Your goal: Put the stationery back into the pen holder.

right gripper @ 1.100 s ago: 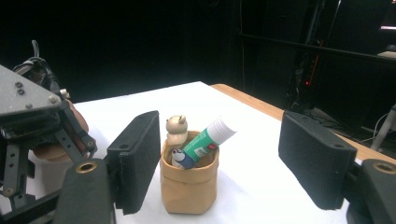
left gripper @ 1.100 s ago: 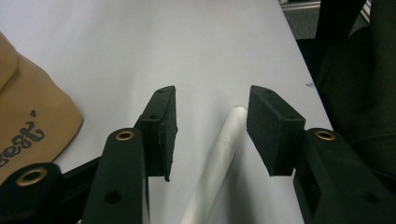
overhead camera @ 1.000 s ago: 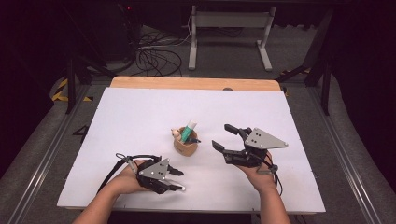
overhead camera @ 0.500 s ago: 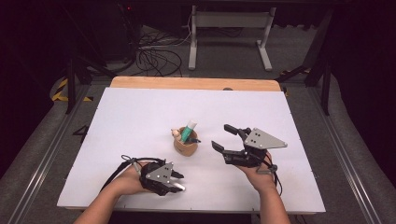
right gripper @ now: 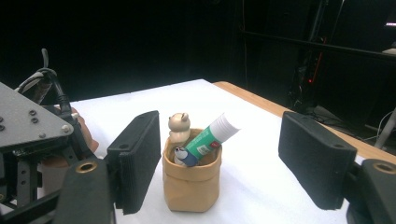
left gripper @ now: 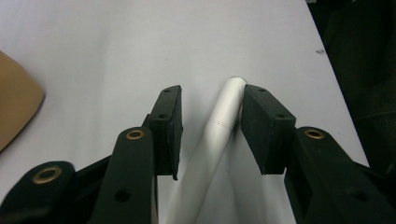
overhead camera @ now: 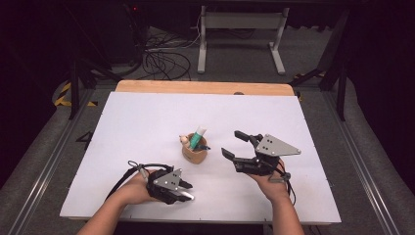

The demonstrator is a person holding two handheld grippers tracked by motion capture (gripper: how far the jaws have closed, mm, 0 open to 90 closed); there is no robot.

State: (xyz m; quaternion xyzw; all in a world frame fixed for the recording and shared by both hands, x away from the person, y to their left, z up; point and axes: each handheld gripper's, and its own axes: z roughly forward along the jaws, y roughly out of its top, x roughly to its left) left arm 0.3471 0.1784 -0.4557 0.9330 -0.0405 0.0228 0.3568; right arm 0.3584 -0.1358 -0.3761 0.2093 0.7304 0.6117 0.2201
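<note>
my left gripper (left gripper: 208, 133) has just been closing its fingers (left gripper: 266, 128) around the white pen (left gripper: 219, 128) lying flat on the worktop (overhead camera: 147, 127); one pad touches it, the other stands apart, so no grip yet. my right gripper (right gripper: 222, 158) waits with fingers wide, the pouch (right gripper: 190, 184) between them, ready to steady it.

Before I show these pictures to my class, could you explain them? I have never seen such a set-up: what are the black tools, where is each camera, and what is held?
A person holds a two-jaw hand tool in each hand. One camera looks down from above; the others ride on the tools. On the white table stands a tan pot with a glue stick and small bear figure. The left gripper has just been closing around a white pen; one pad touches it, the other stands apart. The right gripper is open, facing the pot.
</note>
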